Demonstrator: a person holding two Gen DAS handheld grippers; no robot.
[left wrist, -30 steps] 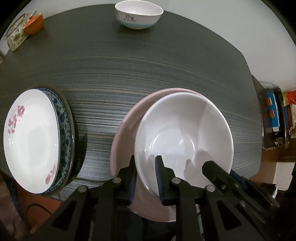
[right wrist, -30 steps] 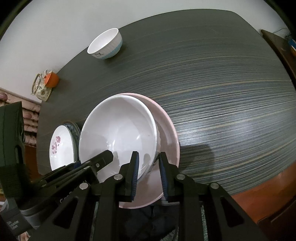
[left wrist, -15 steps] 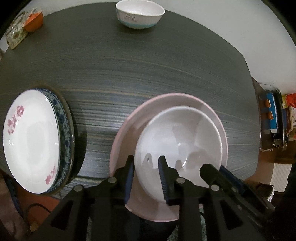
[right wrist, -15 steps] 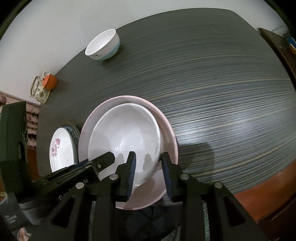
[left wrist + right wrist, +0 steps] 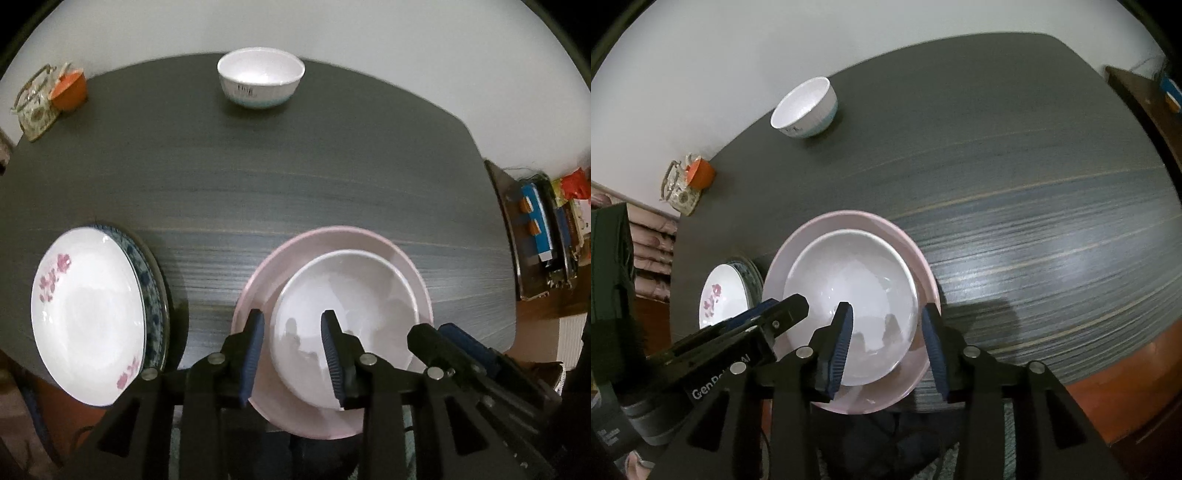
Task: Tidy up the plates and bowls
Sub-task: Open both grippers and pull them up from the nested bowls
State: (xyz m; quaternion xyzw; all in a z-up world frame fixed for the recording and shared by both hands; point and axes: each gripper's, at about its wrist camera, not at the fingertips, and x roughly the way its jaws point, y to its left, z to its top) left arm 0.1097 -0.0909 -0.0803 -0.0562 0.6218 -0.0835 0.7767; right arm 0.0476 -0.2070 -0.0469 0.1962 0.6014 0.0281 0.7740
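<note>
With the white bowl (image 5: 345, 325) sitting inside the pink plate (image 5: 410, 266) at the near edge of the desk (image 5: 295, 177), the release step looks to be in hand. The left gripper (image 5: 291, 354) straddles the bowl's left rim, its fingers part-way apart and opening, pads clear of the rim. The right gripper (image 5: 888, 347) does likewise over the bowl's right rim and the plate's edge, also opening and gripping nothing.

Judged from the layout, 1 small bowl (image 5: 260, 82) stands alone at the far edge, well apart from the floral plate (image 5: 86, 321) stacked on a blue-patterned plate (image 5: 147, 280) at the left. Next comes lifting clear without nudging the bowl, then reaching far across.

The pink plate's near rim is hidden behind the grippers. The small bowl's lettering is unreadable, and motion blur softens the far desk.
</note>
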